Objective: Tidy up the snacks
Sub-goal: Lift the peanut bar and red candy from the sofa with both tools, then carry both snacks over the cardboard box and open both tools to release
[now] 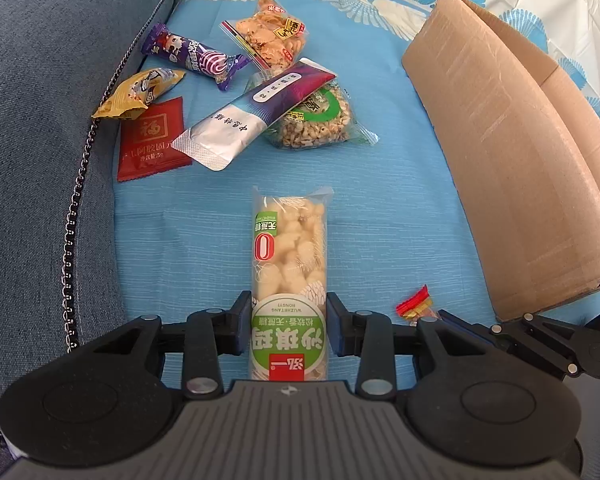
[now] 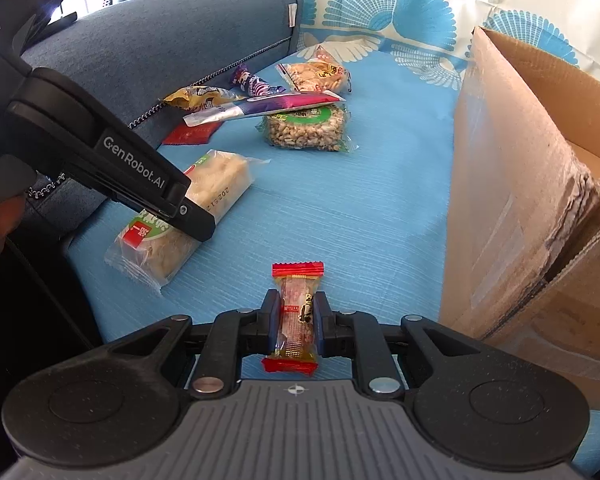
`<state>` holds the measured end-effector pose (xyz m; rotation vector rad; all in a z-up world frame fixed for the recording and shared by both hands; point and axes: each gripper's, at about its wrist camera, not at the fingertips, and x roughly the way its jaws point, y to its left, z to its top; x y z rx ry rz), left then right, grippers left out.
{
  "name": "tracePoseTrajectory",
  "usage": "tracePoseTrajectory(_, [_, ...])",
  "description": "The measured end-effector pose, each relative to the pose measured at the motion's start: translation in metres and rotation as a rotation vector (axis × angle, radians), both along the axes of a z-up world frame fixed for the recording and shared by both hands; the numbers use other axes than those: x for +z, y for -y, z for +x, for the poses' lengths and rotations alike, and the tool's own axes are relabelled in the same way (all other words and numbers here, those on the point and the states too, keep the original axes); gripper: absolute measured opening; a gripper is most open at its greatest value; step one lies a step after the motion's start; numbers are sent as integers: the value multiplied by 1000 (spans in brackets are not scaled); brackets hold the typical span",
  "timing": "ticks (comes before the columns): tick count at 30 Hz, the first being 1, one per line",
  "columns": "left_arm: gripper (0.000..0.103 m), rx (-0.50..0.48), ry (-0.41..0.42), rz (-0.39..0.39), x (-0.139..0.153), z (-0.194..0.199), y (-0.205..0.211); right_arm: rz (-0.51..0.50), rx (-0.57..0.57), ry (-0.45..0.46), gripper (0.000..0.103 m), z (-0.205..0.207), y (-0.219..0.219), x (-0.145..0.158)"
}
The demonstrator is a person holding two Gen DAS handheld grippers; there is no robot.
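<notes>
At the far left lies a blue denim cushion (image 1: pixel 40 120) with a metal chain (image 1: pixel 74 232) along its edge. Beside it, on the light blue cloth (image 1: pixel 400 208), there is a group of snacks: a yellow packet (image 1: pixel 138 94), a red sachet (image 1: pixel 150 146), a purple candy wrapper (image 1: pixel 194 58), a silver and purple pouch (image 1: pixel 256 114), a bag of fried crackers (image 1: pixel 270 40) and a round puffed-grain cake (image 1: pixel 318 122).

Nearer to the cameras, the left claw (image 1: pixel 287 330) is clenched on the lower end of a long sachima bar (image 1: pixel 288 264), which lies flat on the cloth; the pads touch both sides of its wrapper. To the right of this bar, the right claw (image 2: pixel 297 320) is grasping a small red-ended candy (image 2: pixel 296 316) tightly in the middle of it. At the far right stands an open cardboard box (image 2: pixel 512 184), close to the candy.
</notes>
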<state>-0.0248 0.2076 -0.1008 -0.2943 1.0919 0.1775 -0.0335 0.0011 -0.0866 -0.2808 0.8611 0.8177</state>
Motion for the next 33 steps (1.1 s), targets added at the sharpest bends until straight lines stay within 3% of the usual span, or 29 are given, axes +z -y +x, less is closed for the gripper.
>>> tracePoseTrajectory(13, [40, -3, 3, 12, 2, 1, 1, 2, 0, 17, 18, -2, 1, 1])
tracePoseTrajectory(18, [40, 0, 40, 21, 9, -2, 1, 33, -16, 42, 18, -2, 5, 9])
tracePoseTrajectory(33, [40, 38, 347, 84, 49, -35, 10, 180, -6, 205, 18, -13, 13, 53])
